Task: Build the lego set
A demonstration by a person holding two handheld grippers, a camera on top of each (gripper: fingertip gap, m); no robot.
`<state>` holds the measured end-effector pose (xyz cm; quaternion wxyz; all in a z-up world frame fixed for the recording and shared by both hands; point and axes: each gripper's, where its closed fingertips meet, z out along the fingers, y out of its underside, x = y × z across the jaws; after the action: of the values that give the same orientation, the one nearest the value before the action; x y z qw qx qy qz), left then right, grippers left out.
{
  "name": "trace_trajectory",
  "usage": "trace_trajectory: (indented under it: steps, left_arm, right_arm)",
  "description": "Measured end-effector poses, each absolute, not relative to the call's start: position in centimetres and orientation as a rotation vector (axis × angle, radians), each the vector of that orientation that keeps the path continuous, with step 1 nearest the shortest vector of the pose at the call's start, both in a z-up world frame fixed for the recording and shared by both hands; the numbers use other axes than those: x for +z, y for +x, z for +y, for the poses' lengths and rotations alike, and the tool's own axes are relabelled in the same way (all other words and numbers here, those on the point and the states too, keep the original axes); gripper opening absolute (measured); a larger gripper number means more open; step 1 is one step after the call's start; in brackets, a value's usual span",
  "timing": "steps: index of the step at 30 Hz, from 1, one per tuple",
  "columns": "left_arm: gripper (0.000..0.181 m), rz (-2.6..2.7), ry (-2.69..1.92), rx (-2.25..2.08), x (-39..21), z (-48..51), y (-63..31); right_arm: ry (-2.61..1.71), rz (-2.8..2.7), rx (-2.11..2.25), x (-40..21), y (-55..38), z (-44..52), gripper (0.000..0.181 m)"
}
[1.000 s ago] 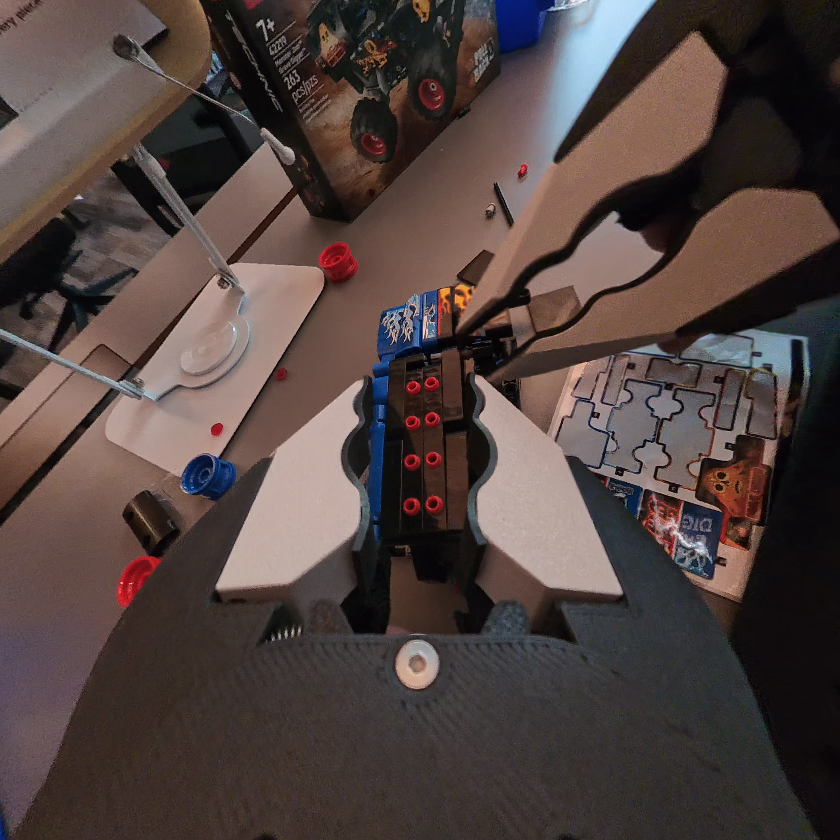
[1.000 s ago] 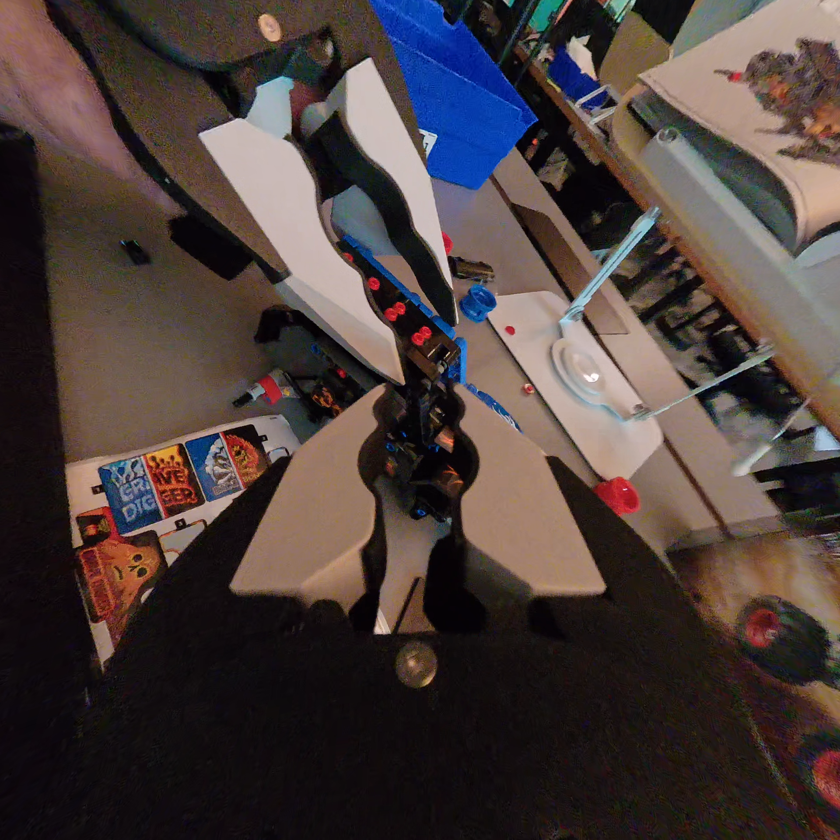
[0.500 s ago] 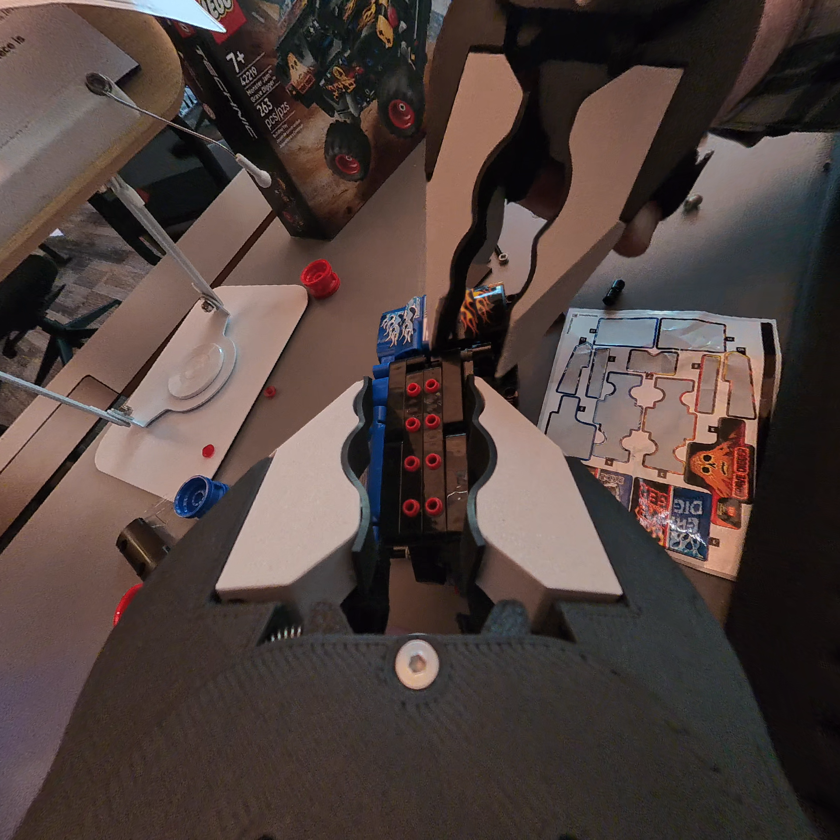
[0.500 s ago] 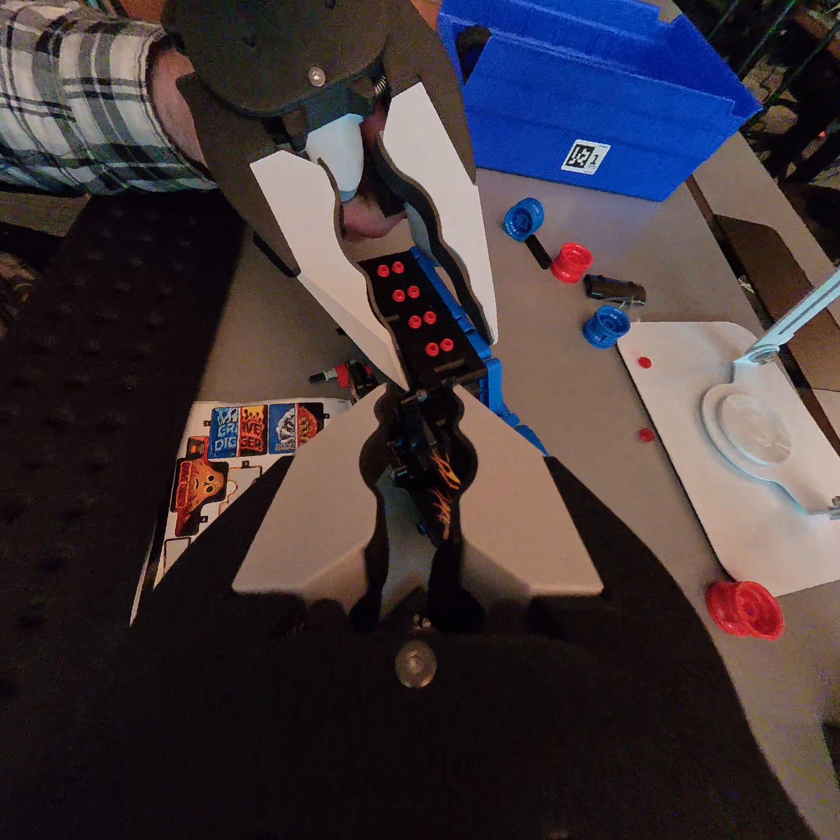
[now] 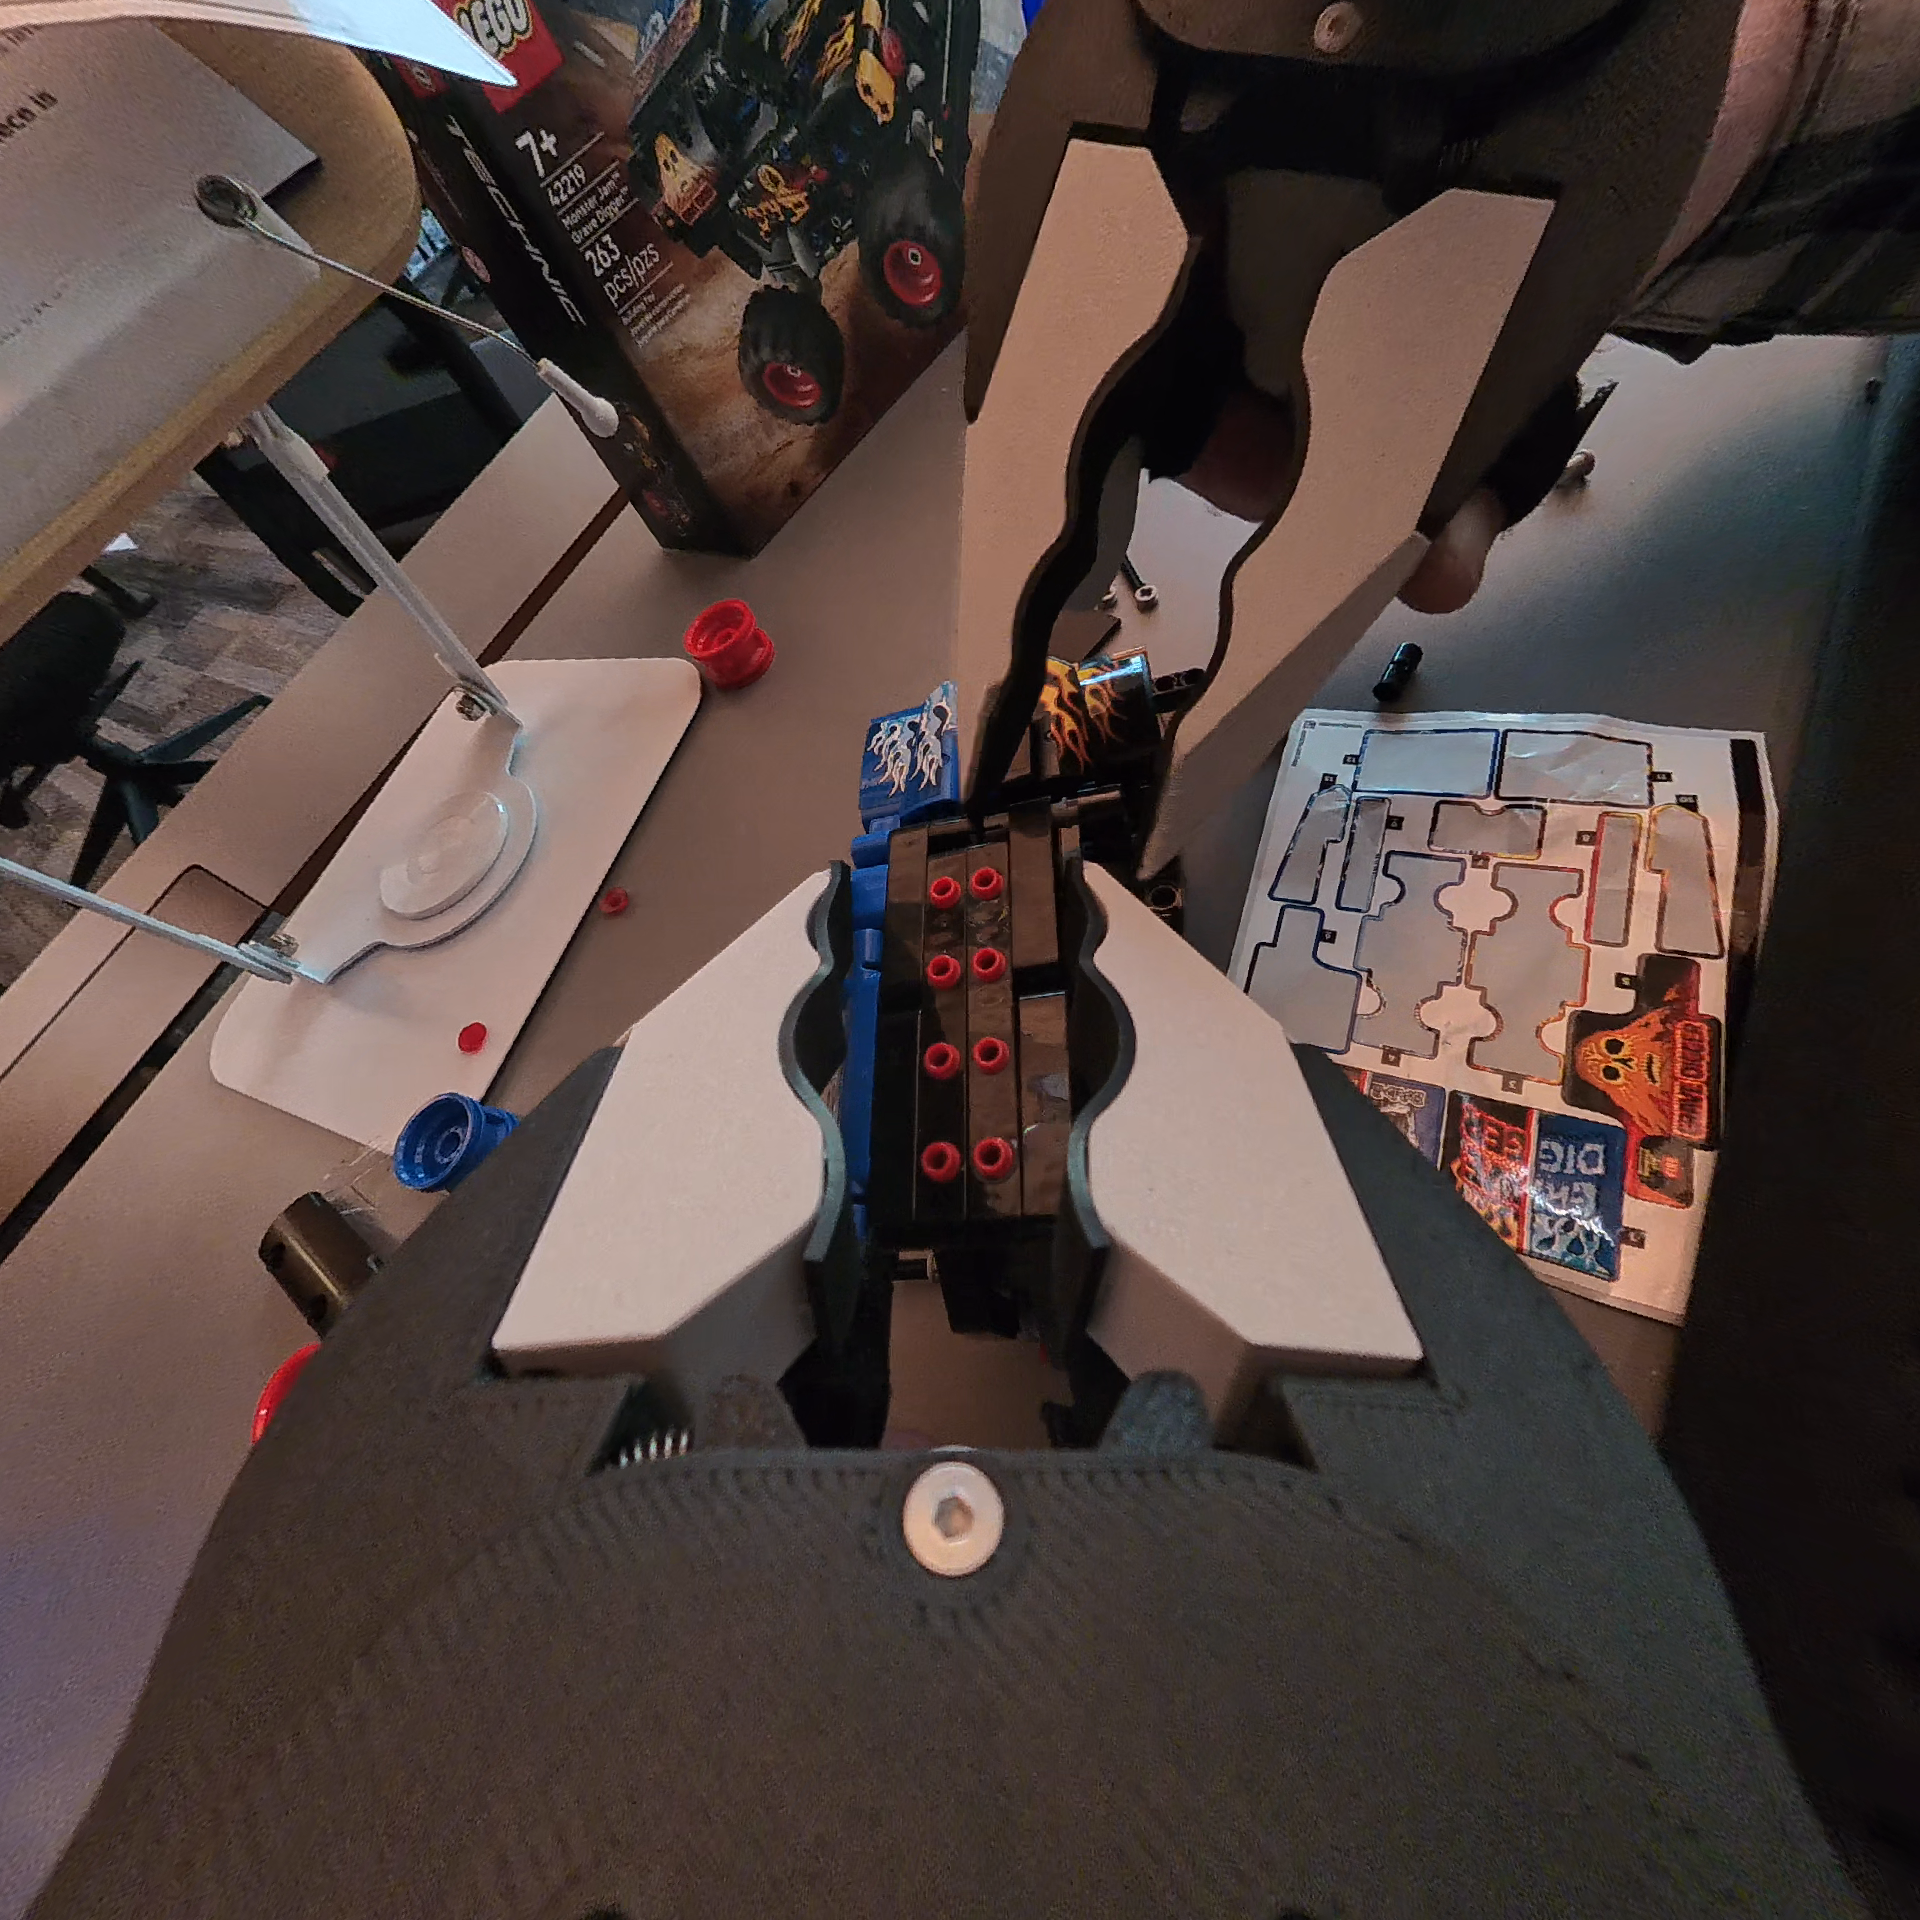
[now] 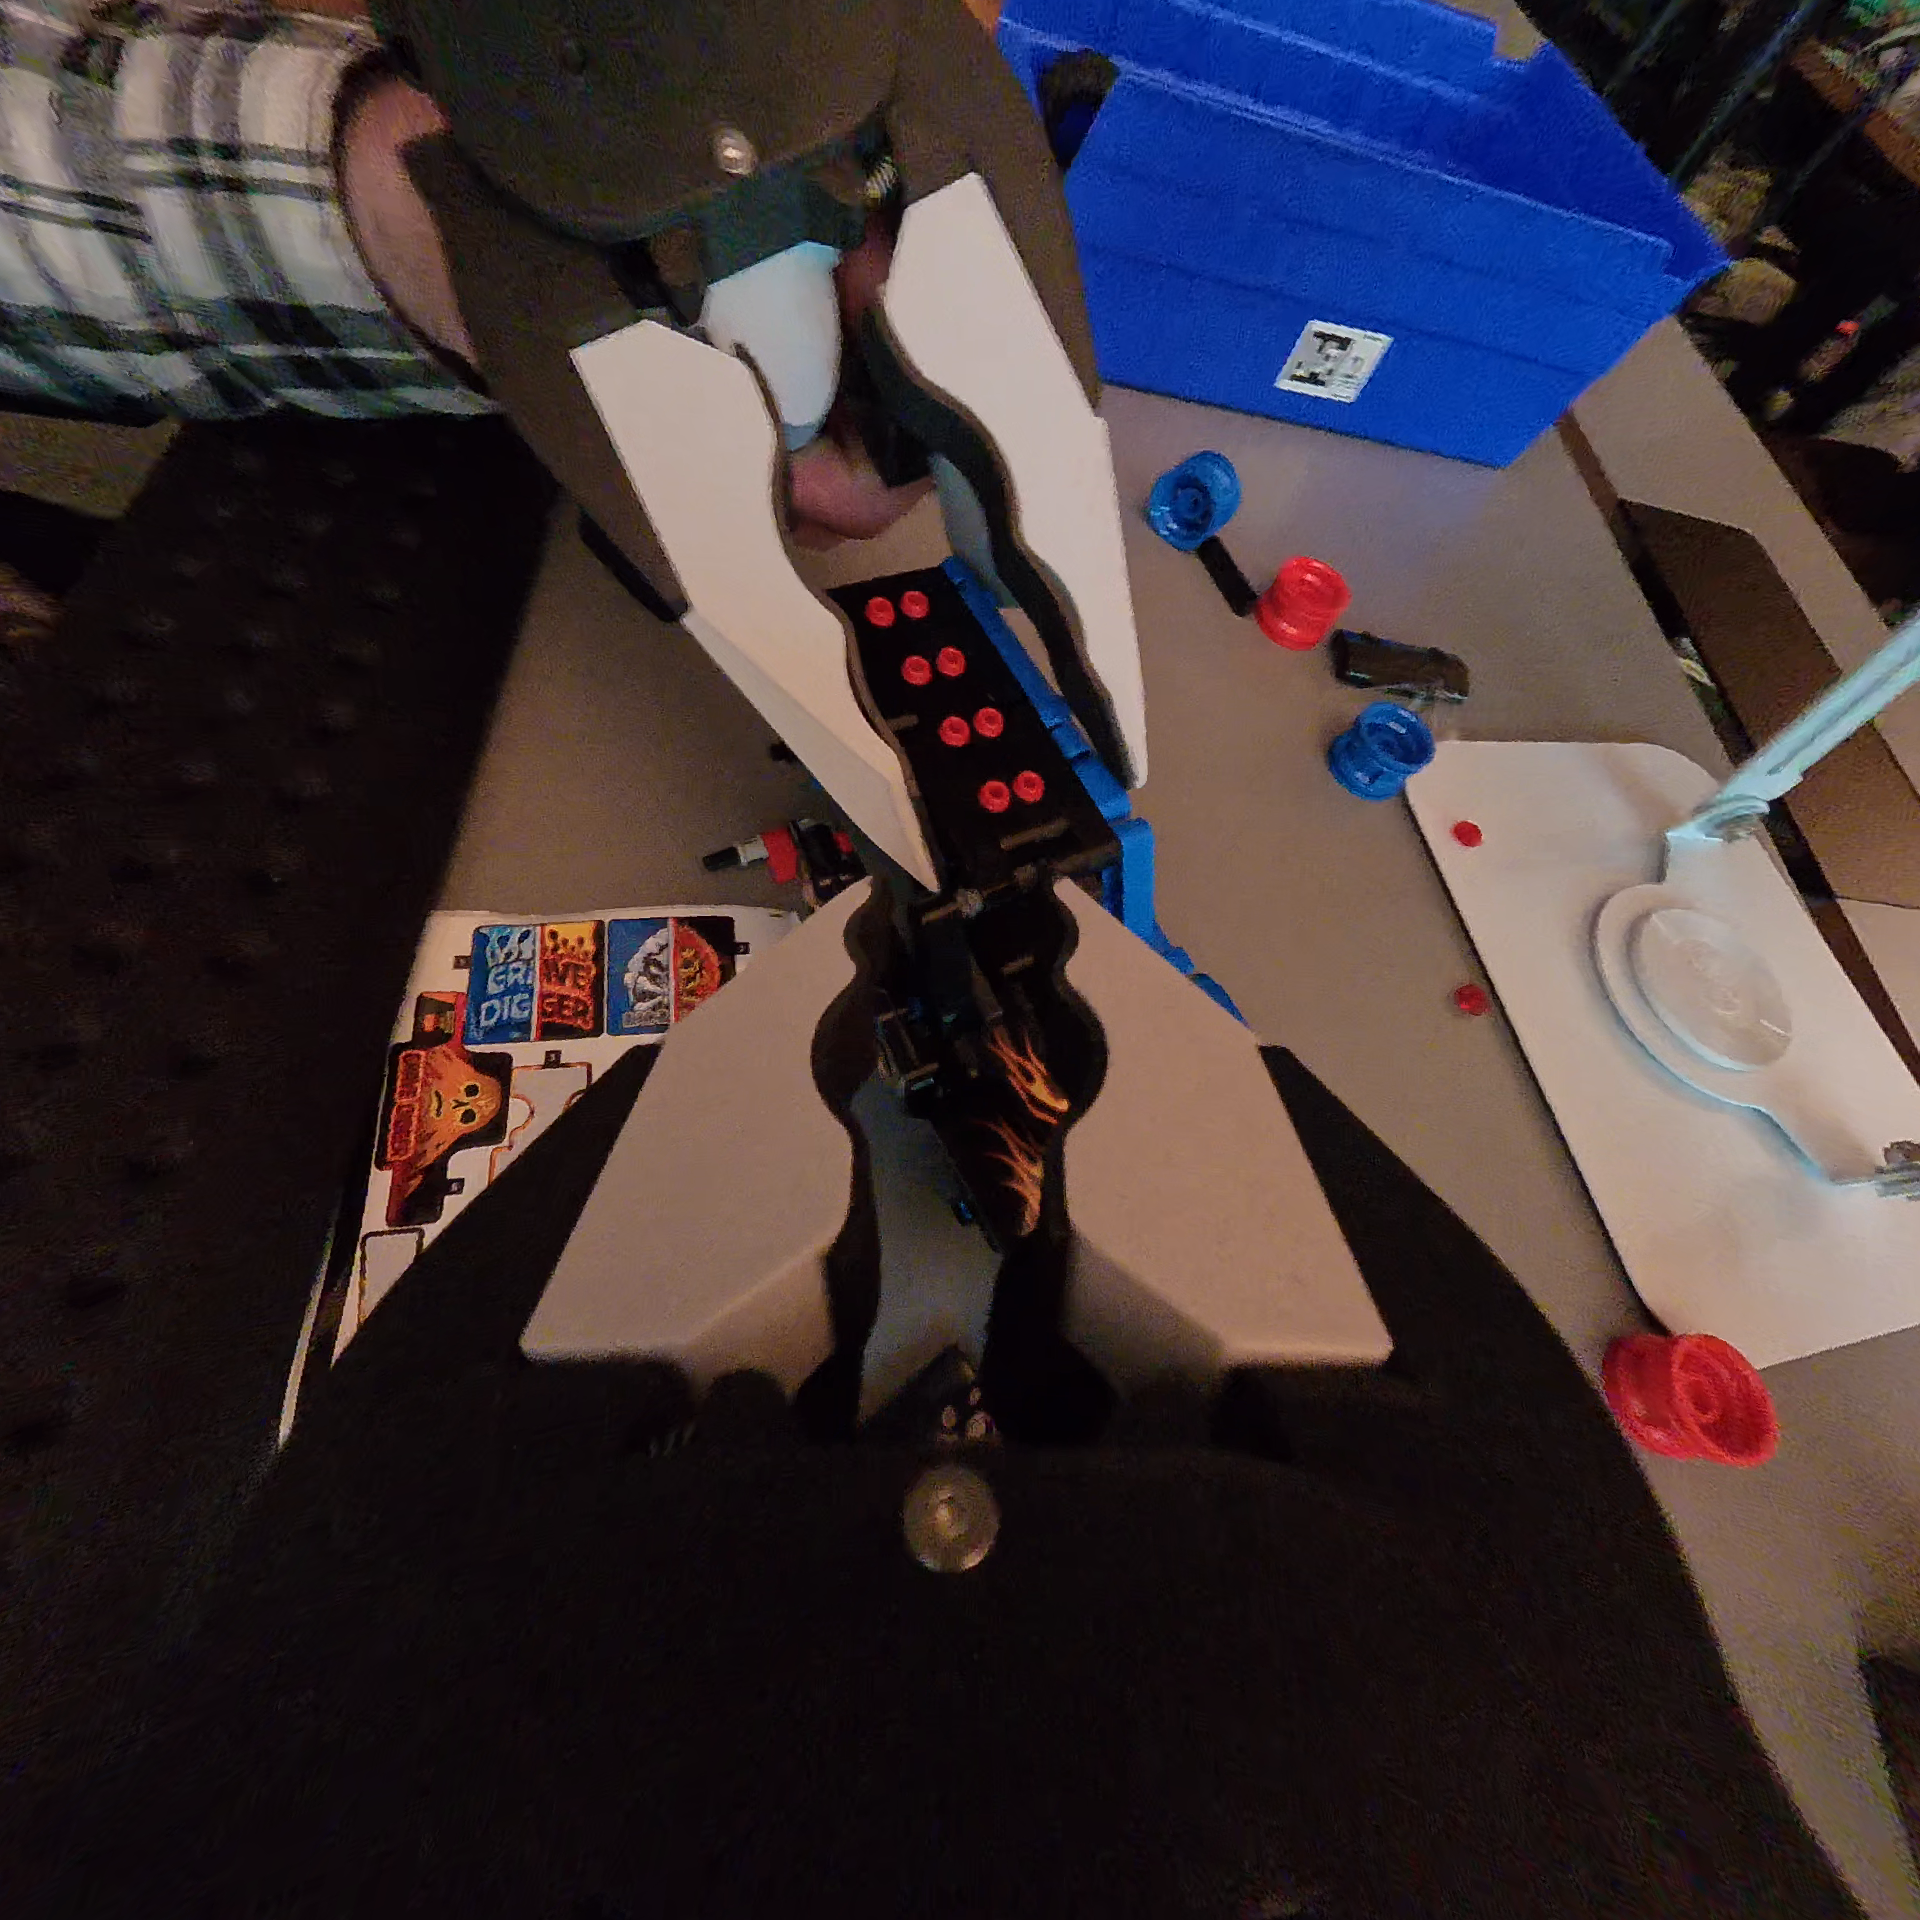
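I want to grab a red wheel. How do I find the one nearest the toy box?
Find the tall toy box standing at the table's far edge. Just before its corner, beside the white stand base, lies a red wheel, alone; the blue wheel sits much nearer the left gripper.

Each camera sits just behind its own pair of pale grey fingers and looks forward and down along them at the grey counter point(image 5: 790, 727), from very close. The left wrist view faces the printed cardboard set box point(image 5: 727, 239); the right wrist view faces the opposite way, toward the blue plastic bin point(image 6: 1351, 239). Both share the black and blue brick model with red pins point(image 5: 977, 1018) point(image 6: 966, 717), the colourful sticker sheet point(image 5: 1496, 987) point(image 6: 540, 997) and the white flat stand base point(image 5: 436, 883) point(image 6: 1662, 1091).
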<state>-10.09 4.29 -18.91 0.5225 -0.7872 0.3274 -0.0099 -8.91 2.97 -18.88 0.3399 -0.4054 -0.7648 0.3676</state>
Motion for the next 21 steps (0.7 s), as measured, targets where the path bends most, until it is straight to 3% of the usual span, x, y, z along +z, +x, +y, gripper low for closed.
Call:
trace_trajectory:
  steps: [6,17,21]
  left_arm:
    - [0.039,0.773,-1.892,-0.022,-18.9,4.4,-10.2]
    - [0.039,0.800,-1.881,-0.049,-18.9,4.4,-9.8]
    - [0.031,0.830,-1.854,-0.045,-18.8,4.3,-9.6]
  right_arm:
    - [-1.039,-2.008,0.907,-19.1,-8.8,2.9,0.030]
    - [-0.940,-2.319,1.075,-19.1,-7.9,3.1,0.022]
    - [-0.902,-2.414,1.096,-19.1,-7.9,3.3,0.022]
